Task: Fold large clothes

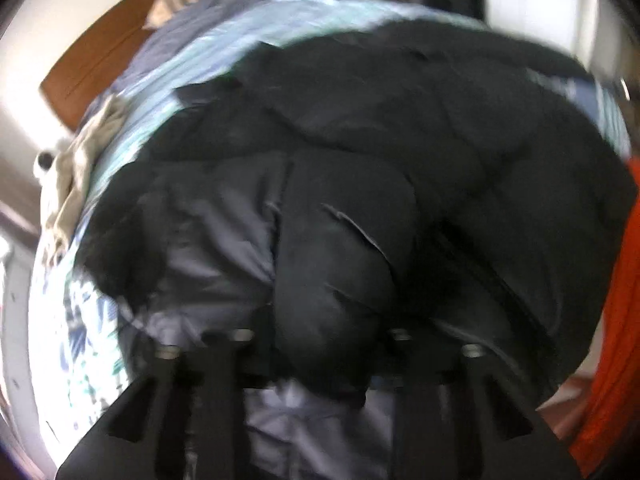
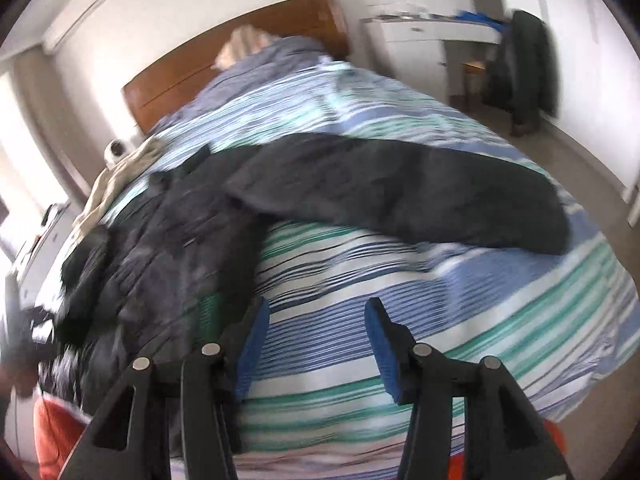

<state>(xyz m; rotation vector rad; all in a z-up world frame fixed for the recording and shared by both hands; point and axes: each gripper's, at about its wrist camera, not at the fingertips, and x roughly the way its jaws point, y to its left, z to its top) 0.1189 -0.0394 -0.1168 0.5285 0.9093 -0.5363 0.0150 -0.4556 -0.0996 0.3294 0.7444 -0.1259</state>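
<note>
A large black padded jacket [image 1: 400, 128] with a grey lining lies on the striped bedspread [image 2: 400, 272]. In the left wrist view, my left gripper [image 1: 320, 356] has a bulky fold of the jacket between its fingers; the fabric hides the fingertips, so the grip is unclear. In the right wrist view the jacket [image 2: 360, 184] stretches across the bed with one sleeve out to the right. My right gripper [image 2: 316, 332] is open and empty, its blue pads [image 2: 380, 344] over the stripes just right of the jacket's edge.
A wooden headboard [image 2: 224, 56] is at the far end, with a beige garment [image 2: 120, 176] at the bed's left edge. A white desk [image 2: 424, 36] and a chair draped with dark clothing [image 2: 528, 72] stand at the far right. Orange cloth [image 1: 616, 320] is close by.
</note>
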